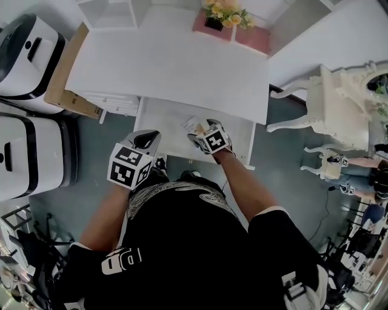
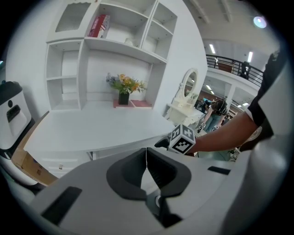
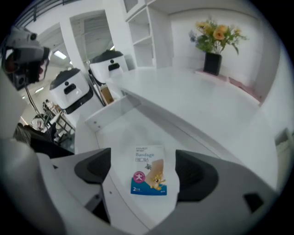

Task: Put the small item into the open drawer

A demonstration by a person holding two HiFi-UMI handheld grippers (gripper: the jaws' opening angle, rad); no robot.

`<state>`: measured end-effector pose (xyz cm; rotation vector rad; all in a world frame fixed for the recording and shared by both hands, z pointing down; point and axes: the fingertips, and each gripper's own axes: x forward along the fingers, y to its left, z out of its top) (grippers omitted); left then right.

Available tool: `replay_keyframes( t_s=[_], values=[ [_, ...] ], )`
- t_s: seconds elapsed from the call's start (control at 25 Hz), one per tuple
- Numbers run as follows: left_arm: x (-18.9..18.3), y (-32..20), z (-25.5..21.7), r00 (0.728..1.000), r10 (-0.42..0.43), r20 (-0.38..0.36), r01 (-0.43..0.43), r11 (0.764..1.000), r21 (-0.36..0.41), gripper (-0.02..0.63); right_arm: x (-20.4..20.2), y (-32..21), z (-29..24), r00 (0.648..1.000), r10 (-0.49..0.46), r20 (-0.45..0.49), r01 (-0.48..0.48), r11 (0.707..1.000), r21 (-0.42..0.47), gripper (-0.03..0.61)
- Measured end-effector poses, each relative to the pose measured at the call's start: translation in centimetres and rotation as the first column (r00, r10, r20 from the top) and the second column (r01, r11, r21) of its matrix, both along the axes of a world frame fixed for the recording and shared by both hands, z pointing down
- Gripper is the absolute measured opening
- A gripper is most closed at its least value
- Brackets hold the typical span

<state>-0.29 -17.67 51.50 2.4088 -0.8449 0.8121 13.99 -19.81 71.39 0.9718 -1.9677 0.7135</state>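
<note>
White desk (image 1: 170, 66), yellow flowers (image 1: 225, 12) on a pink mat (image 1: 242, 37) at its back edge, cardboard box (image 1: 68, 82) beside it, white shelves (image 2: 69, 69) holding a red book (image 2: 98, 25), ornate white chair (image 1: 336, 103) well apart.

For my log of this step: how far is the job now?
Done, it seems: the packet lies flat in the open drawer. In hand: nothing; the right gripper hangs over it, jaws apart and clear of it; the left gripper is shut, empty. Left: only to pull the right gripper away.
</note>
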Motion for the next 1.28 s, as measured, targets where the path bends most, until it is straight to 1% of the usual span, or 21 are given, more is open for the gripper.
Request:
replay_keyframes(
  t_s=[0.08, 0.12, 0.24, 0.28, 0.32, 0.36, 0.4, 0.52, 0.68, 0.8, 0.88, 0.96, 1.04, 1.12, 1.28],
  values=[
    [0.9, 0.3, -0.4, 1.0, 0.01, -0.007, -0.01, 1.0, 0.012, 0.015, -0.1, 0.3, -3.5, 0.993, 0.058, 0.102, -0.063, 0.997, 0.051, 0.436],
    [1.5, 0.5, -0.8, 1.0, 0.015, -0.014, -0.015, 1.0, 0.018, 0.015, 0.0, 0.6, -5.5, 0.984, 0.085, 0.159, -0.097, 0.993, 0.071, 0.436],
    [3.1, 1.3, -2.2, 0.998, 0.03, -0.062, -0.028, 0.999, 0.033, 0.015, 0.4, 2.1, -11.7, 0.937, 0.137, 0.322, -0.184, 0.975, 0.121, 0.432],
    [3.6, 1.5, -2.8, 0.996, 0.032, -0.084, -0.029, 0.999, 0.04, 0.017, 0.7, 2.6, -13.7, 0.921, 0.142, 0.361, -0.204, 0.969, 0.14, 0.419],
    [4.0, 1.8, -3.4, 0.994, 0.033, -0.102, -0.028, 0.998, 0.051, 0.017, 1.0, 3.2, -15.5, 0.91, 0.144, 0.389, -0.222, 0.961, 0.163, 0.389],
    [4.3, 2.1, -4.1, 0.993, 0.034, -0.116, -0.027, 0.998, 0.063, 0.017, 1.3, 3.7, -17.1, 0.902, 0.143, 0.407, -0.237, 0.953, 0.19, 0.335],
    [4.7, 2.4, -4.7, 0.991, 0.035, -0.127, -0.026, 0.997, 0.076, 0.017, 1.6, 4.3, -18.6, 0.897, 0.14, 0.419, -0.249, 0.944, 0.217, 0.285],
    [6.0, 3.6, -6.4, 0.987, 0.046, -0.154, -0.029, 0.994, 0.106, 0.017, 2.5, 5.8, -22.2, 0.889, 0.132, 0.438, -0.277, 0.917, 0.288, 0.191],
    [8.1, 5.3, -8.1, 0.98, 0.063, -0.189, -0.039, 0.991, 0.131, 0.015, 3.7, 7.9, -25.9, 0.865, 0.121, 0.486, -0.324, 0.875, 0.359, 0.092],
    [9.2, 6.2, -9.1, 0.974, 0.058, -0.219, -0.027, 0.99, 0.142, 0.015, 4.6, 9.3, -27.2, 0.848, 0.111, 0.518, -0.342, 0.861, 0.376, 0.027],
    [9.4, 7.0, -9.5, 0.973, 0.047, -0.226, -0.013, 0.988, 0.151, 0.017, 5.0, 10.2, -27.5, 0.853, 0.088, 0.515, -0.327, 0.859, 0.395, 0.01],
    [9.4, 7.8, -9.6, 0.974, 0.032, -0.225, 0.003, 0.988, 0.152, 0.017, 5.0, 11.2, -27.5, 0.869, 0.054, 0.492, -0.292, 0.858, 0.423, 0.009],
    [9.1, 8.5, -9.4, 0.976, 0.016, -0.219, 0.017, 0.989, 0.149, 0.015, 4.9, 12.0, -27.3, 0.878, 0.041, 0.478, -0.273, 0.861, 0.429, 0.008],
    [8.5, 9.0, -9.2, 0.978, -0.001, -0.207, 0.033, 0.988, 0.151, 0.015, 4.8, 12.7, -27.2, 0.874, 0.038, 0.484, -0.274, 0.862, 0.427, 0.008],
    [7.0, 9.4, -9.2, 0.982, -0.03, -0.187, 0.062, 0.984, 0.17, 0.015, 4.3, 13.7, -27.4, 0.852, 0.036, 0.522, -0.293, 0.859, 0.42, 0.008]
  ],
)
